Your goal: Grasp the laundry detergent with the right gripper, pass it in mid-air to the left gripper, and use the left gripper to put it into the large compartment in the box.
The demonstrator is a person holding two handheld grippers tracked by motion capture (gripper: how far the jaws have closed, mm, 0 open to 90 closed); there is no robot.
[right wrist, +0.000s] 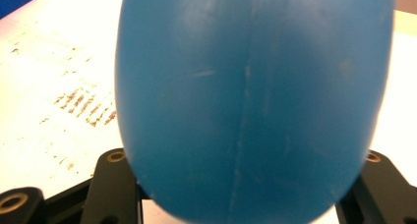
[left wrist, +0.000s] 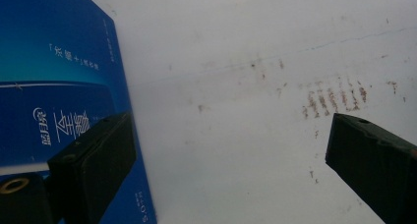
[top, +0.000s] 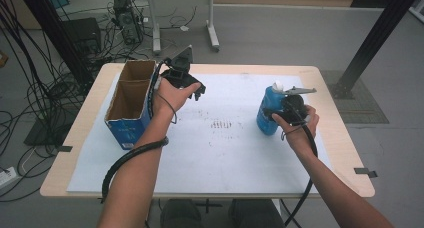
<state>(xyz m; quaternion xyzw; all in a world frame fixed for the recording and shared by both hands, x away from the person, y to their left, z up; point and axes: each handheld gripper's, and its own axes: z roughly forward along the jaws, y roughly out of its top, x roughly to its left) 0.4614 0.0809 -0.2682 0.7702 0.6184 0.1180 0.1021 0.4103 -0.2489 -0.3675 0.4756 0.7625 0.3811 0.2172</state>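
Grey flooring strewn with black cables surrounds a light wooden table (top: pixel 330 133) whose top is mostly covered by a white sheet (top: pixel 225 158) marked with small brown smudges near its middle; black frame posts and another table's legs stand beyond. On the sheet's left part sits an open-topped blue cardboard box (top: pixel 127 113), its two brown compartments facing up and its long axis running away from the person. The left gripper (top: pixel 197 90) hangs just beside the box's blue wall, jaws spread wide with nothing between them; in the left gripper view one fingertip (left wrist: pixel 93 160) lies close against the printed blue side of the box (left wrist: pixel 54 86), though contact cannot be told, and the other fingertip (left wrist: pixel 373 160) stands well apart over the bare sheet (left wrist: pixel 236 135). The right gripper (top: pixel 280 110) is clamped on a blue plastic bottle (top: pixel 270 110), which stands upright, long axis vertical, white cap pointing up, base at or just above the sheet. In the right gripper view the bottle (right wrist: pixel 251 101) bulges between the two fingers (right wrist: pixel 113 184), pressed on both sides, its rounded blue body reaching well past them.
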